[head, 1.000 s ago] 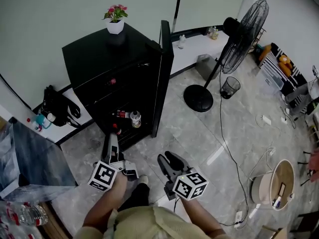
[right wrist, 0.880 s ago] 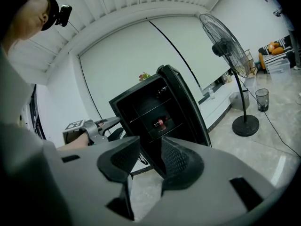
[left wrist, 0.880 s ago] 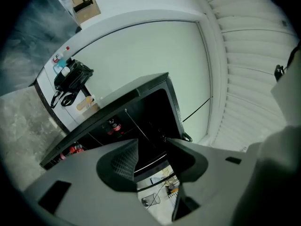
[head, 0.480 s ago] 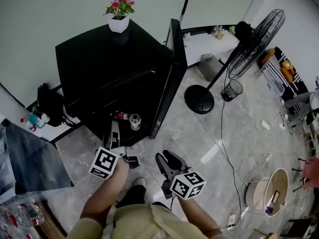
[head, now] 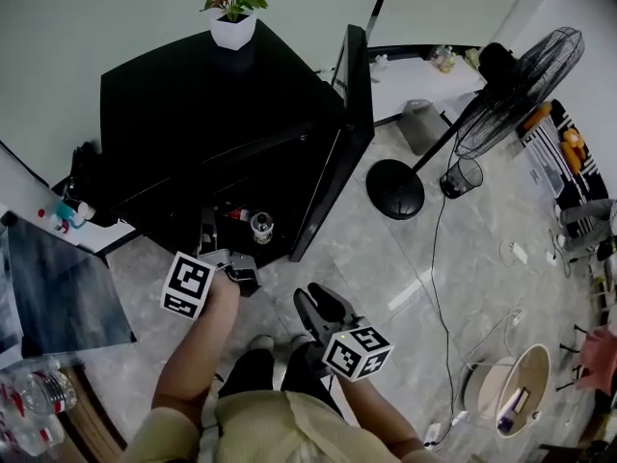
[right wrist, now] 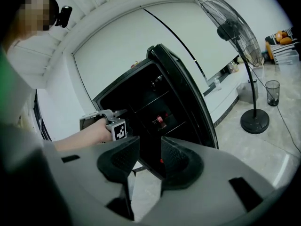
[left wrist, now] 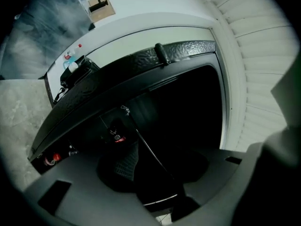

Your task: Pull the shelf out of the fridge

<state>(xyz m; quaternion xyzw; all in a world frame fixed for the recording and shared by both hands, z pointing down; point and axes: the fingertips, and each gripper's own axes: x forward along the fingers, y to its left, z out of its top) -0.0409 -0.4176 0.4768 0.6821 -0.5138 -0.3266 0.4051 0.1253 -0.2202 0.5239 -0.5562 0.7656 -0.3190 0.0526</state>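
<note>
- Head view: my left gripper (head: 207, 231) reaches low into the open front of the tall black fridge (head: 212, 104). It is just beside a clear white-capped bottle (head: 260, 228). My right gripper (head: 316, 302) hangs over the grey tiled floor (head: 386, 249), well apart from the fridge. The interior is too dark here to pick out the thin dark shelf (right wrist: 175, 126) inside the fridge.
- Left gripper view: the jaws stand apart, with one ribbed pad lit and blackness beyond it. A thin pale line crosses the gap, and I cannot tell whether it is the shelf's rim. This is the only view of my aim. If I close on air or on a corner, I think the pull could slip off or cock the shelf in its runners.
- Right gripper view: these jaws are also apart and empty, and the fridge shows through the gap. Only here do the shelves read as lines, and the lower one carries small red cans (right wrist: 159, 121).
- Those cans are my main worry, because a quick tug would likely tip them or the bottle onto the floor.
- The black door (right wrist: 188, 93) stands open, but I cannot tell whether the shelf's far corner will clear it. With my right gripper this far off, I judge nothing would catch a spill.
</note>
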